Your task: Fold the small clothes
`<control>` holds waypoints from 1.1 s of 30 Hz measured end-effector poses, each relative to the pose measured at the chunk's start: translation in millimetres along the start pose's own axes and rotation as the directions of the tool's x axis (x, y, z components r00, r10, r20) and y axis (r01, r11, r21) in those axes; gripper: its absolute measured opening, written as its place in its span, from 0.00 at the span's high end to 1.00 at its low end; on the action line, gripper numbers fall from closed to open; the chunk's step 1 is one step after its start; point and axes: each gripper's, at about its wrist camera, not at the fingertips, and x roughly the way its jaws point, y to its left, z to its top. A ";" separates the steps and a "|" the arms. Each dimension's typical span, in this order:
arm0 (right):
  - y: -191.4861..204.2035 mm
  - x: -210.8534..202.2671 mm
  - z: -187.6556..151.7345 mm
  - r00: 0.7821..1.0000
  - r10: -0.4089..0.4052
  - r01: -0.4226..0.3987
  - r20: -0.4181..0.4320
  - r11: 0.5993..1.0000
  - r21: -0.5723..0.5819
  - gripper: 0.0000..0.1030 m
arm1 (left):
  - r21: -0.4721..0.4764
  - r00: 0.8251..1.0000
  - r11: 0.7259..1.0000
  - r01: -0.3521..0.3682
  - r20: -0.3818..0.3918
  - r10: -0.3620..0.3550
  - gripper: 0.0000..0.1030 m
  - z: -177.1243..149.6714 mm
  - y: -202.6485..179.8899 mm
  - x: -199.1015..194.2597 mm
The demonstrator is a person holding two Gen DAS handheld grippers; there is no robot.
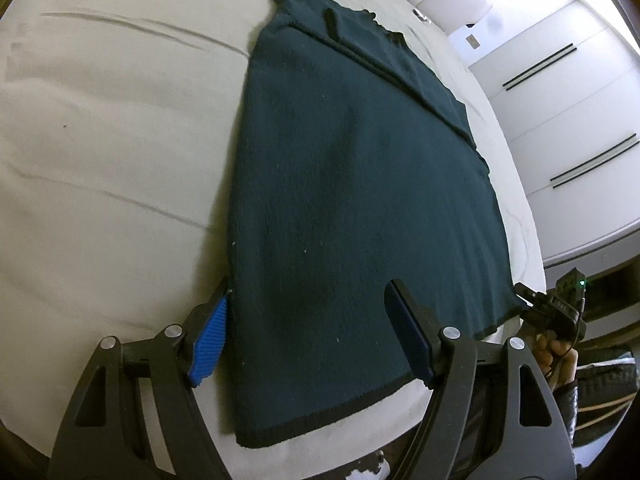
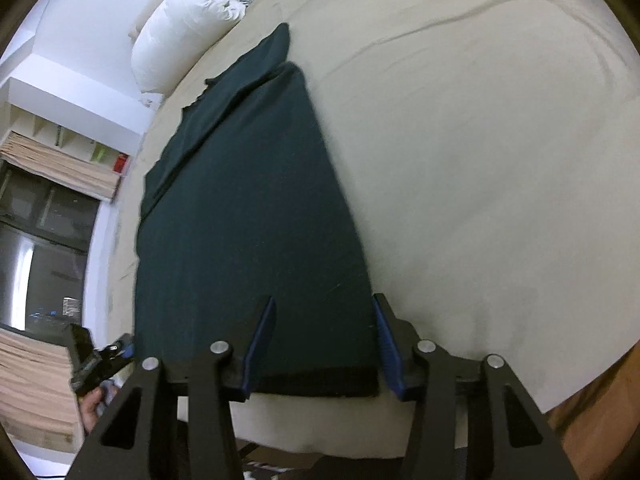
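A dark green garment (image 1: 352, 184) lies flat on the bed (image 1: 112, 152), sides already folded in. The left claw (image 1: 308, 332) and right claw (image 2: 322, 346) straddle its near corners, apart; the right may already touch cloth. Next, I judge: pinch both corners and carry the hem to the far end.

Garment (image 1: 352, 184) near-left corner hidden under left gripper (image 1: 308, 336) pad. Right gripper (image 1: 556, 308) mostly cut off in left wrist view; jaw state unreadable there. Shelf items (image 2: 120, 162) too small to ID.

A dark green garment (image 1: 352, 184) lies flat near the bed's (image 1: 112, 152) edge; the left claw (image 1: 308, 312) stands open, straddling its near corner.
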 end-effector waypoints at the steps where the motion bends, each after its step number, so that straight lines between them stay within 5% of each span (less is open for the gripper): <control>1: 0.5 1.1 -1.1 1.000 0.018 -0.018 -0.006 1.000 0.001 0.49 | 0.000 1.000 1.000 -0.002 -0.005 0.002 0.33 1.0 -0.2 0.7; 7: 1.2 4.1 -5.6 0.997 0.071 -0.071 -0.026 0.997 0.014 0.53 | -0.064 1.000 0.998 -0.002 -0.023 0.001 0.70 3.8 12.5 0.3; 14: -10.0 2.4 -6.9 0.986 0.166 -0.163 -0.022 0.983 0.084 0.62 | -0.099 0.996 0.994 0.057 -0.064 -0.063 0.73 -5.3 18.0 3.1; 23: -37.0 0.4 -5.0 0.943 0.328 -0.330 0.048 0.912 0.243 0.63 | -0.286 0.976 0.940 0.187 -0.056 -0.211 0.72 -9.1 47.4 2.9; 29: -32.0 -1.6 -4.7 0.958 0.285 -0.285 0.028 0.937 0.203 0.67 | -0.291 0.975 0.939 0.185 -0.064 -0.212 0.72 -11.0 47.0 3.8; 33: -31.2 -1.8 -2.3 0.966 0.258 -0.256 0.013 0.951 0.175 0.85 | -0.303 0.972 0.933 0.195 -0.066 -0.225 0.72 -12.4 50.1 4.5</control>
